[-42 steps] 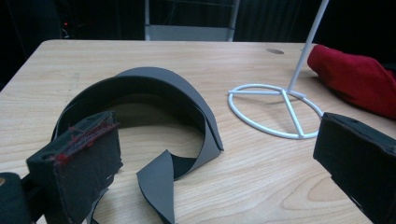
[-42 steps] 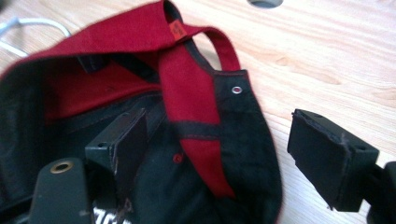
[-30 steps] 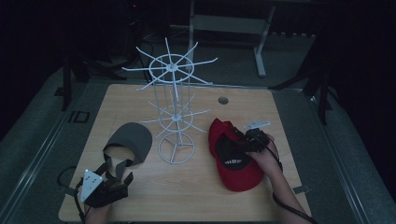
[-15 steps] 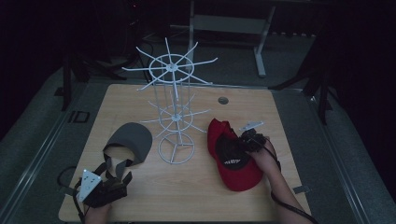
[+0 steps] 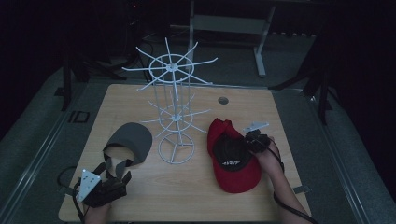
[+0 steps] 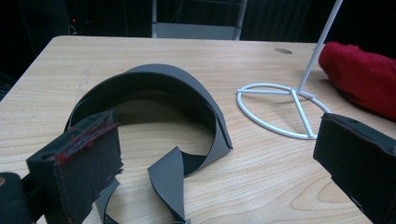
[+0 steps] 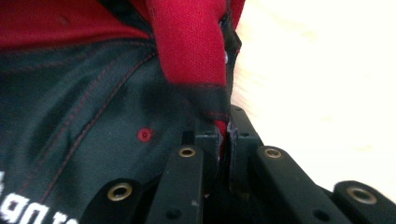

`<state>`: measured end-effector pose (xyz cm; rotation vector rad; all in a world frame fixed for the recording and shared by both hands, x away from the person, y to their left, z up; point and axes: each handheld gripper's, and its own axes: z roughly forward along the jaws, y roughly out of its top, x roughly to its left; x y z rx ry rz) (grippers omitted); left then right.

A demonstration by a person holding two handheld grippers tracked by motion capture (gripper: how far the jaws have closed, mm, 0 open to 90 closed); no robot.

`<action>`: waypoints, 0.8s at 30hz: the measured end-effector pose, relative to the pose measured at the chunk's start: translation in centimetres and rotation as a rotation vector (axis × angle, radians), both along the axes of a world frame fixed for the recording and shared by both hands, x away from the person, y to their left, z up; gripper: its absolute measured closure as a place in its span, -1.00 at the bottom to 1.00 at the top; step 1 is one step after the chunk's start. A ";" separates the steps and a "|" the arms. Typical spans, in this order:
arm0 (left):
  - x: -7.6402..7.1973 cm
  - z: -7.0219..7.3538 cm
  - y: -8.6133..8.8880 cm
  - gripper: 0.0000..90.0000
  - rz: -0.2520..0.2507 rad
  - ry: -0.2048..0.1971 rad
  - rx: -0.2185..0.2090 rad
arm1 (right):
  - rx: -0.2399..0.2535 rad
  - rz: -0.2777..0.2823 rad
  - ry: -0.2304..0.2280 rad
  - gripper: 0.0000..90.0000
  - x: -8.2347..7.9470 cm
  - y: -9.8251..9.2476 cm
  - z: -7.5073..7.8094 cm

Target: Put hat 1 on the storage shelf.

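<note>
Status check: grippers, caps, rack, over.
Left gripper open, short of grey visor. Right gripper shut on red cap edge, cap on table. Rack stands between them.

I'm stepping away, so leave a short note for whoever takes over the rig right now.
Right gripper: shut on the rim of the red cap, which lies upside down on the table, right of the white wire rack.
Left gripper: open, hovering just short of the grey visor, which lies untouched left of the rack.
Done: red cap gripped.
Left: nothing hangs on the rack yet; probably both go there.
</note>
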<state>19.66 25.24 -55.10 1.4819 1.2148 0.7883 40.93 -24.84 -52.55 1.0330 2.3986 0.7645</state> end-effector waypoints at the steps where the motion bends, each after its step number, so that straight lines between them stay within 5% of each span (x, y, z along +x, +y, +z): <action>1: 0.0 0.0 0.0 -0.97 0.000 0.000 0.000 | 0.010 -0.002 -0.005 0.90 -0.1 -0.2 0.3; 24: -0.2 0.3 -0.3 -0.97 -0.004 -0.006 0.018 | 0.213 -0.070 -0.183 0.91 -4.5 -2.4 8.8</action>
